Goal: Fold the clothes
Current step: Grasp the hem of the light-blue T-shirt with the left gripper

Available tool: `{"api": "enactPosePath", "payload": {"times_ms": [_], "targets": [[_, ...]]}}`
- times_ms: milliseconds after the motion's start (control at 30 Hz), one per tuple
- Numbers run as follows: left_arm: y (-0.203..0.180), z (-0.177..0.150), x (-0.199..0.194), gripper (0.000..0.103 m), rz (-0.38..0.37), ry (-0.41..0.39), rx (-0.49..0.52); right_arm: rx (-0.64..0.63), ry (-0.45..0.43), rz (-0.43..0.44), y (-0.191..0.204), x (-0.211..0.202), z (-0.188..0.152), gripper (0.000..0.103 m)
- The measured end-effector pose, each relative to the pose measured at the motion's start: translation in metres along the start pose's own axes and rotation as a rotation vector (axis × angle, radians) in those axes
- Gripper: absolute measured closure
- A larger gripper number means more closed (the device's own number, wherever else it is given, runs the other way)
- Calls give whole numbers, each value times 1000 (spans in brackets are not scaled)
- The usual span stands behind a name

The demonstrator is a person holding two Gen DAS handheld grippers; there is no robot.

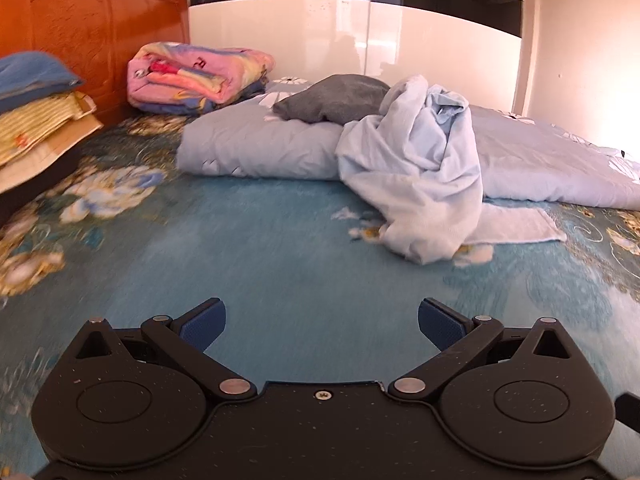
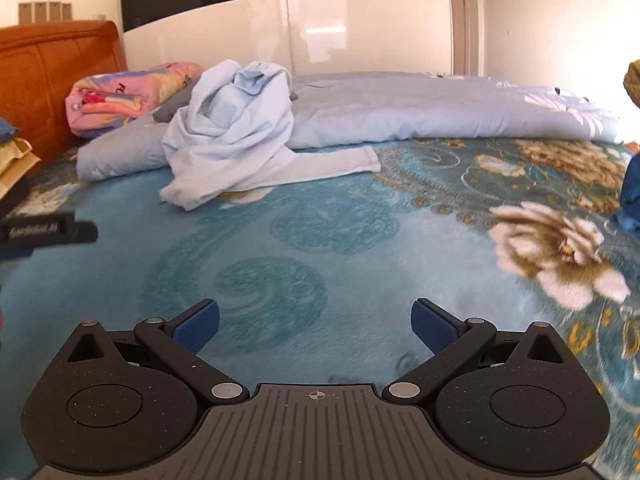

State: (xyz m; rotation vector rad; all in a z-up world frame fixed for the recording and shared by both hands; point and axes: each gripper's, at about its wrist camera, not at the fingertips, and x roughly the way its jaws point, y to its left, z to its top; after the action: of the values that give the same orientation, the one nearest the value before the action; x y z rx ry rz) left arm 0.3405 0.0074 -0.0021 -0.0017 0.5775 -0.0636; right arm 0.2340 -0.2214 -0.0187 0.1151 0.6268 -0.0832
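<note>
A crumpled light blue garment (image 1: 420, 168) lies heaped on the teal floral bedspread (image 1: 280, 248), one sleeve stretched out flat to the right. It also shows in the right wrist view (image 2: 236, 132), ahead and left. A grey garment (image 1: 336, 100) lies on the pale blue quilt behind it. My left gripper (image 1: 322, 326) is open and empty, well short of the garment. My right gripper (image 2: 316, 326) is open and empty over the bedspread (image 2: 320, 240). Part of the left gripper (image 2: 48, 234) shows at the left edge of the right wrist view.
A folded pale blue quilt (image 1: 248, 144) runs across the bed behind the garment. A pink folded blanket (image 1: 192, 76) lies by the orange headboard (image 1: 92, 32). Stacked folded items (image 1: 36, 108) sit at left. Blue and yellow cloth (image 2: 632, 184) shows at the right edge. A white wardrobe (image 1: 360, 36) stands behind.
</note>
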Motion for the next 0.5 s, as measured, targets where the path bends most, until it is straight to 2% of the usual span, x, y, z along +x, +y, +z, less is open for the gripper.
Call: {"api": "enactPosePath", "payload": {"times_ms": [100,233,333,500], "targets": [[-15,12,27,1,6,4,28,-28,-10,-11,-8,8,8,0],[-48,18,53,1,81,-56,121,-45,-15,-23,-17,11,9,0],[-70,18,68,1,86,-99,199,-37,-13,-22,-23,11,7,0],[-93,19,90,1,57,-91,251,-25,-10,-20,-34,12,4,0]]}}
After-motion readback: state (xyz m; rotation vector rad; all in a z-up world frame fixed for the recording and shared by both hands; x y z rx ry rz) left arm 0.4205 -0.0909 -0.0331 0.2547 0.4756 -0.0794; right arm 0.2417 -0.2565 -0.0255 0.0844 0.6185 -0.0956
